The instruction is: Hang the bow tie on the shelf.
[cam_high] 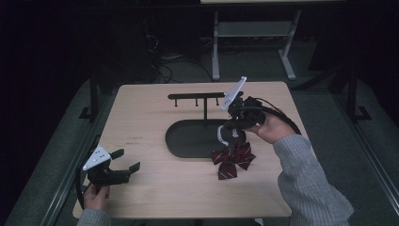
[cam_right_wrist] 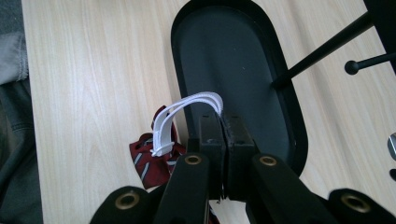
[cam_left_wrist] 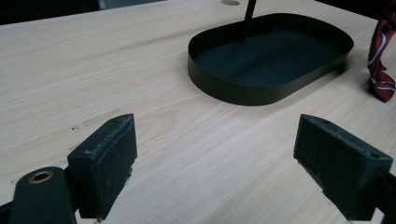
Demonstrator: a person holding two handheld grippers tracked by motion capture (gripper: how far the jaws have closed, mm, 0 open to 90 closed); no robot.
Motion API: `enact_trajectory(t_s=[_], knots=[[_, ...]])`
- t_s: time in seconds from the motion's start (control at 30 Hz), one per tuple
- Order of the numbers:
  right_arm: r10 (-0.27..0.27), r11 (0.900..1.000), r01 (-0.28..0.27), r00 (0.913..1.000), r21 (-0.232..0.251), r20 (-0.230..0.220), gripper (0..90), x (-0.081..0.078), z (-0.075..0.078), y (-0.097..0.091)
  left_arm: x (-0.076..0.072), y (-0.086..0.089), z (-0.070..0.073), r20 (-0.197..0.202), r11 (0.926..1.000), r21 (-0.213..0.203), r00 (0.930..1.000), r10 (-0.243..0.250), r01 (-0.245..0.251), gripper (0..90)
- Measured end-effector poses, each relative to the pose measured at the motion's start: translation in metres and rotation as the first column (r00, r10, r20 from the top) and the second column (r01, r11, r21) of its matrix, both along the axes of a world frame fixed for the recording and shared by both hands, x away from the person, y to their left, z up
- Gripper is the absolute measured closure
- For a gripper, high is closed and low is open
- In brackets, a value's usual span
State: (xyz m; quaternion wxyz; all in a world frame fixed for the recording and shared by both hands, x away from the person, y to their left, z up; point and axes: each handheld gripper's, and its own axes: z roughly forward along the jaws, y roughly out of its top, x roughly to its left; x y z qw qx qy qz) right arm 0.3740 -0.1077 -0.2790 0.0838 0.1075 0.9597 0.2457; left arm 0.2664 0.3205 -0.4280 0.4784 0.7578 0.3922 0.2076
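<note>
Item: bow tie (cam_high: 234, 160), dark red with pale stripes, fitted with a white elastic strap (cam_right_wrist: 187, 109). Location: on the wooden surface (cam_high: 155, 117), touching the near right edge of the black oval tray (cam_high: 188, 139) of a hanger stand (cam_high: 200, 99).

Right tongs (cam_right_wrist: 222, 119): clenched on the strap loop, pads pressed together with the band pinched between them, so the bow hangs partly lifted beneath.

Left tongs (cam_left_wrist: 215, 154): released, jaws wide apart with nothing between them, resting low over the surface well apart from the tray.

Handling, judged: light, soft fabric that will droop and swing. The strap is thin and stretchy, likely to slip through a loose pinch. Best taken at the strap for hanging on a peg.

Obscured: the bow's knot and the strap's fastening sit behind the right tongs. The stand's pegs are dim in the high view.
</note>
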Motion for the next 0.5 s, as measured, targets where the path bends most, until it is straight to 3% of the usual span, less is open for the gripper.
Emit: enact_trajectory(t_s=[0.5], knots=[[-0.006,0.9999,0.006,0.9999,-0.014,-0.011,87.9,0.013,0.009,0.006,0.001,-0.002,-0.001,0.000,0.9999,0.012,1.0000,-0.006,0.006,13.0]])
